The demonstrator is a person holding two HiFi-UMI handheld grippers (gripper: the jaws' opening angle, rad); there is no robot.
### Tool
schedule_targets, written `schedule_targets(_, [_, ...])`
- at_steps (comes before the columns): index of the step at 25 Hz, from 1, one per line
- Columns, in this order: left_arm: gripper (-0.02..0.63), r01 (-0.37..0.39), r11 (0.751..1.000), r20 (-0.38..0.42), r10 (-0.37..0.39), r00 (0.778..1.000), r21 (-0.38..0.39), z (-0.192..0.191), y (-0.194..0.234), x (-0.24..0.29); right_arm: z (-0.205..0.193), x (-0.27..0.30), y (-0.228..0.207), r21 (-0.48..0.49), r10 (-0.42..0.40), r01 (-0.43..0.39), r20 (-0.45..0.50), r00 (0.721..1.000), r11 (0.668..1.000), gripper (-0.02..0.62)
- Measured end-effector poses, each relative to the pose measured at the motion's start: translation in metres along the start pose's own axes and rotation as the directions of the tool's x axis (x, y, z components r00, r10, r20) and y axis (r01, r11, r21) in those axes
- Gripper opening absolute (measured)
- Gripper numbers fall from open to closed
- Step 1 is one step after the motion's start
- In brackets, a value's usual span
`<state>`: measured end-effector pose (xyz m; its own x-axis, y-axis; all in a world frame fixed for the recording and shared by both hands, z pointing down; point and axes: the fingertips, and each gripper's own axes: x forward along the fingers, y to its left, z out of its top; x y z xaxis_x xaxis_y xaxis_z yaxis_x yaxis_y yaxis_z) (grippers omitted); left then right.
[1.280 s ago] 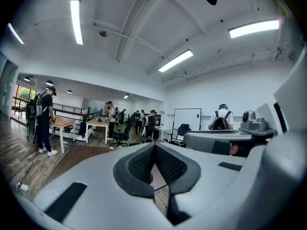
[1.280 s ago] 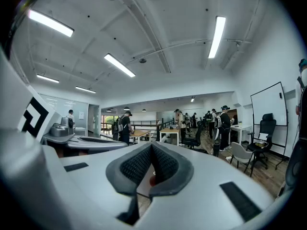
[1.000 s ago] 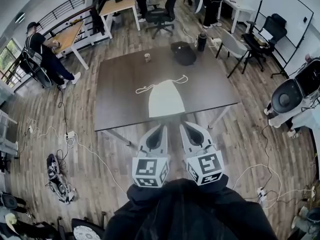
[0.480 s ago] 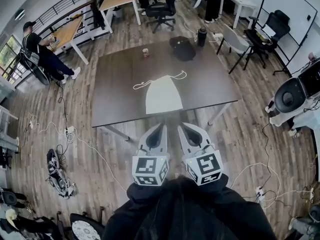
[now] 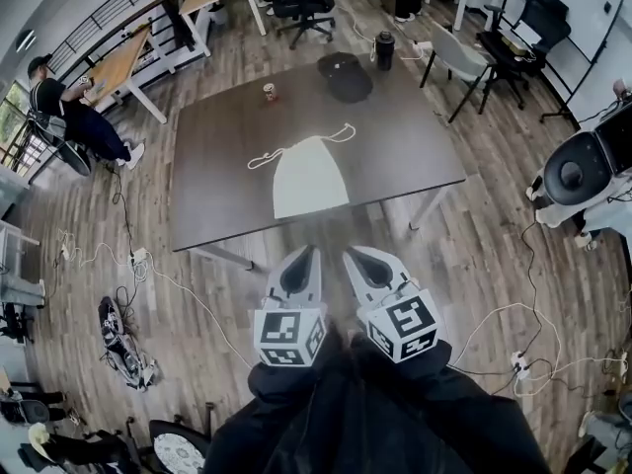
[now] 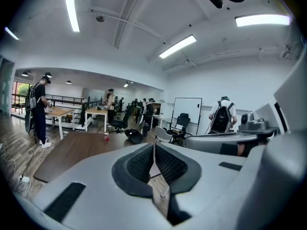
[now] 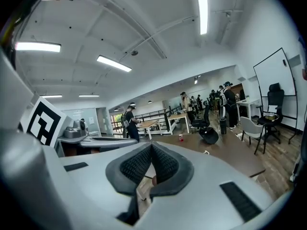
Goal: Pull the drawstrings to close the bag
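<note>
A white drawstring bag lies flat on the dark brown table, its mouth toward the far side. Its cords trail out to the left and right of the mouth. My left gripper and right gripper hang side by side in front of the table's near edge, well short of the bag. Both are shut with nothing between the pads. In the left gripper view the jaws meet tip to tip; the right gripper view shows the same.
A small red can, a dark cap and a dark bottle stand at the table's far side. Chairs, other desks and people fill the room beyond. Cables lie on the wooden floor to the left and right.
The head view has shifted: the table and bag sit a little higher and further left in the picture. Both grippers stay shut and side by side.
</note>
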<state>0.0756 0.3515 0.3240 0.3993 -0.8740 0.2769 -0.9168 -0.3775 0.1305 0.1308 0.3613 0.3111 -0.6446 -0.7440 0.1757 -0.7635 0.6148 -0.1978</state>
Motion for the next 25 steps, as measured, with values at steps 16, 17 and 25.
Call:
schedule_targets(16, [0.034, 0.080, 0.995, -0.042, -0.083, 0.996, -0.064, 0.001, 0.090, 0.145, -0.013, 0.139, -0.080, -0.010, -0.055, 0.054, -0.104, 0.993, 0.998, 0.021])
schedule_targets(17, [0.034, 0.086, 0.994, -0.046, -0.089, 0.995, -0.064, 0.005, 0.102, 0.160, -0.009, 0.157, -0.090, -0.010, -0.068, 0.068, -0.106, 0.992, 0.998, 0.021])
schedule_targets(25, [0.034, 0.078, 0.994, -0.071, -0.083, 0.994, -0.073, 0.050, 0.217, 0.260, 0.029, 0.292, -0.151, -0.011, -0.136, 0.136, -0.132, 0.982, 0.991, 0.021])
